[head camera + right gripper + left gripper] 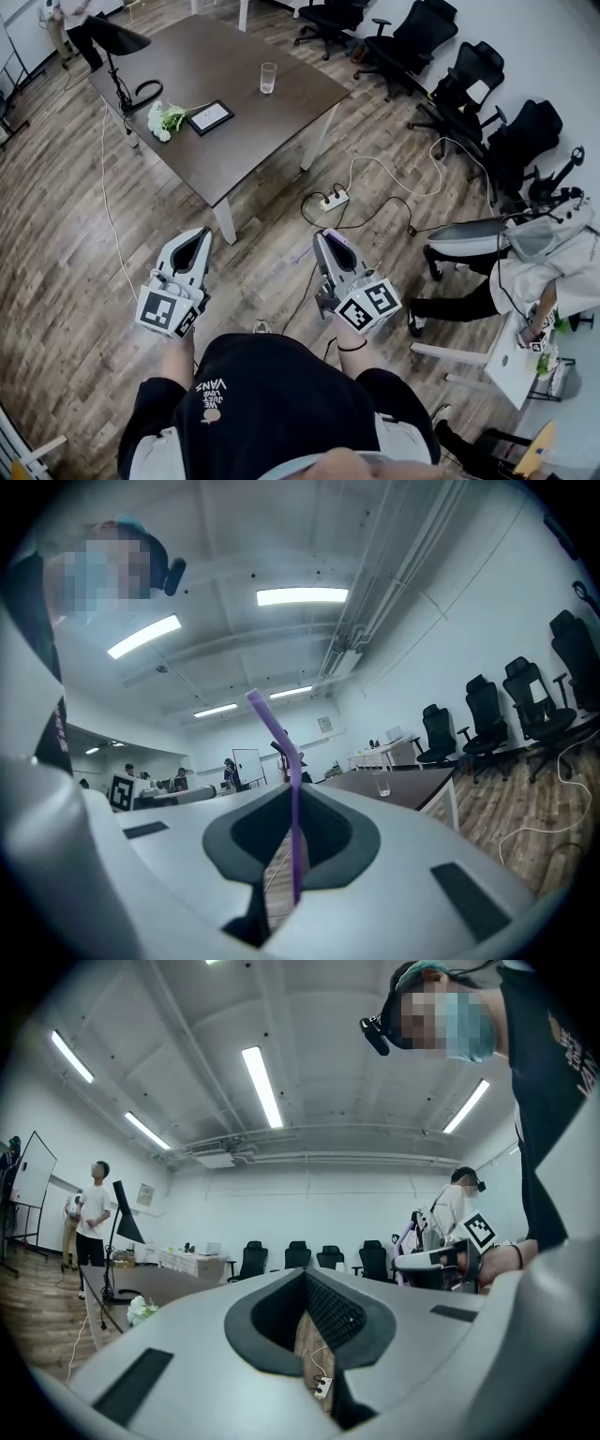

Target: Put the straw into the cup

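Note:
A clear glass cup [268,78] stands on the far part of a dark brown table [234,150], well ahead of both grippers. In the right gripper view the cup [381,786] looks small on the table top [412,785]. My right gripper [328,234] is shut on a purple bendy straw [281,738], which stands upright between the pads with its bent end leaning up and left. My left gripper [199,232] is level beside it, with its jaws together and nothing in them. Both are over the wooden floor, short of the table's near corner.
On the table lie white flowers [166,119], a black frame [210,116] and a lamp stand [117,56]. A power strip [335,199] with cables lies on the floor past the right gripper. Office chairs [412,37] line the right side. A person [525,267] sits at right.

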A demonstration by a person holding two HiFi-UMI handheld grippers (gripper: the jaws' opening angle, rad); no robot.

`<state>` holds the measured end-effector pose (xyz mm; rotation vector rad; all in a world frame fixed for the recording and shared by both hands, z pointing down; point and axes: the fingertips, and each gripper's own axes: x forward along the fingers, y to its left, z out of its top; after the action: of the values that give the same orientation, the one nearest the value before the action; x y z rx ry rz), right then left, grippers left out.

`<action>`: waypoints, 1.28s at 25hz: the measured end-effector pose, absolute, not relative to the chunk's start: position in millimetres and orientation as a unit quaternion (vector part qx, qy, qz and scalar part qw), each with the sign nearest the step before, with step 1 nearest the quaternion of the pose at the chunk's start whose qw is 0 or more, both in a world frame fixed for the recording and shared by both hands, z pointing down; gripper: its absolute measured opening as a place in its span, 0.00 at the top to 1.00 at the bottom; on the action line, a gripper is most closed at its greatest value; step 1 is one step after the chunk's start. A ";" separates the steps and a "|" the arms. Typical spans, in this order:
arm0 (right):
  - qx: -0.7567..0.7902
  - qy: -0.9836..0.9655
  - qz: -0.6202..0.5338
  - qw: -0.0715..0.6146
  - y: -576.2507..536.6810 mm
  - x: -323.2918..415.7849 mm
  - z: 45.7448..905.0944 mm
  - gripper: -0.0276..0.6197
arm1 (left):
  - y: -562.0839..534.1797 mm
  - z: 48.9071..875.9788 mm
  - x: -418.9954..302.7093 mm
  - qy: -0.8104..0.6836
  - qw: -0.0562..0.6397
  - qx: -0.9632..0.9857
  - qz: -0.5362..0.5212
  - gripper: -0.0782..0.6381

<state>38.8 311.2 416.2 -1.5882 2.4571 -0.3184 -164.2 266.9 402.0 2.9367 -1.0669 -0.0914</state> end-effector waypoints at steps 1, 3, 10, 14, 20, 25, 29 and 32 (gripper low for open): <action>-0.536 0.832 -0.107 0.099 309.8 41.5 416.3 0.91 | 266.6 402.6 -162.1 -0.344 0.009 0.939 -0.030 0.88; -0.534 0.833 -0.106 0.098 306.6 45.7 417.7 0.91 | 265.9 405.5 -158.4 -0.347 0.011 0.937 -0.030 0.88; -0.534 0.832 -0.112 0.099 287.7 51.8 429.0 0.91 | 246.0 416.1 -146.5 -0.346 0.015 0.938 -0.025 0.88; -0.538 0.829 -0.118 0.100 260.3 49.5 428.1 0.91 | 217.7 413.9 -142.2 -0.333 0.013 0.943 -0.021 0.88; -0.551 0.821 -0.108 0.104 214.3 44.4 421.2 0.91 | 168.0 410.6 -142.0 -0.312 0.014 0.950 -0.023 0.88; -0.563 0.813 -0.101 0.107 183.0 40.5 418.7 0.91 | 131.5 408.7 -143.2 -0.295 0.009 0.955 -0.028 0.88; -0.571 0.808 -0.100 0.108 166.5 38.0 423.4 0.91 | 112.8 415.8 -144.7 -0.285 0.011 0.958 -0.024 0.88; -0.577 0.803 -0.107 0.106 152.6 36.2 430.2 0.91 | 96.4 425.6 -145.7 -0.280 0.019 0.959 -0.022 0.88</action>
<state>36.2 152.6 430.2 -1.6993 2.3658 -0.3138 -145.7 96.4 425.6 2.9787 -0.8699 -0.0694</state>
